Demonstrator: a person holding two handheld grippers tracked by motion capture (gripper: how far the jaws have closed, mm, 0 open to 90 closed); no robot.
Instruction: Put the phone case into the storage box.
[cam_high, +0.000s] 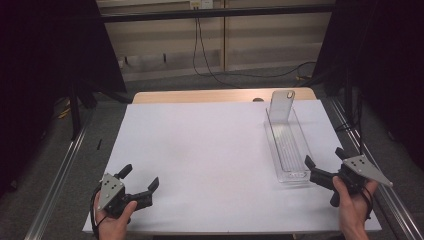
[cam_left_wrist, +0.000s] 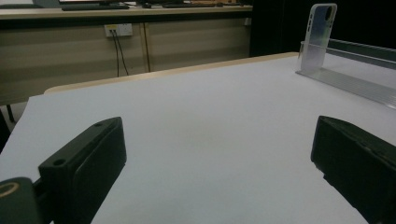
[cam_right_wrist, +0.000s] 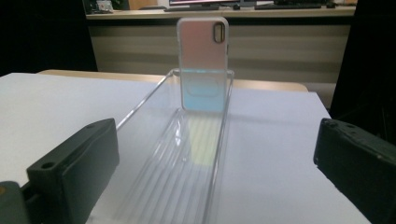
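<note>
The room is dim, with black drapes at both sides, a pale panelled wall at the far end, cables hanging from a wall socket (cam_left_wrist: 118, 30) and grey floor around the table (cam_high: 200, 150). The table is covered by a plain white sheet, with a strip of light wood showing along its far edge.

On the right half of the table lies a long clear plastic tray (cam_high: 288, 150), ribbed along its floor, with low walls. Its long axis runs from the near right area toward the far edge, nearly straight away from the person.

At the tray's far end stands a phone case (cam_right_wrist: 203, 63), upright, its long axis vertical. It is translucent with a pale rim and a pink-to-blue sheen, and its camera cutout sits at the top corner. Its broad face looks back down the tray toward the right tool (cam_high: 324, 172).

The right tool is held just beside the tray's near end, its jaws spread wide and gripping nothing. The left tool (cam_high: 139, 181) rests at the near left corner, well apart from the tray, its jaws likewise wide and empty.
</note>
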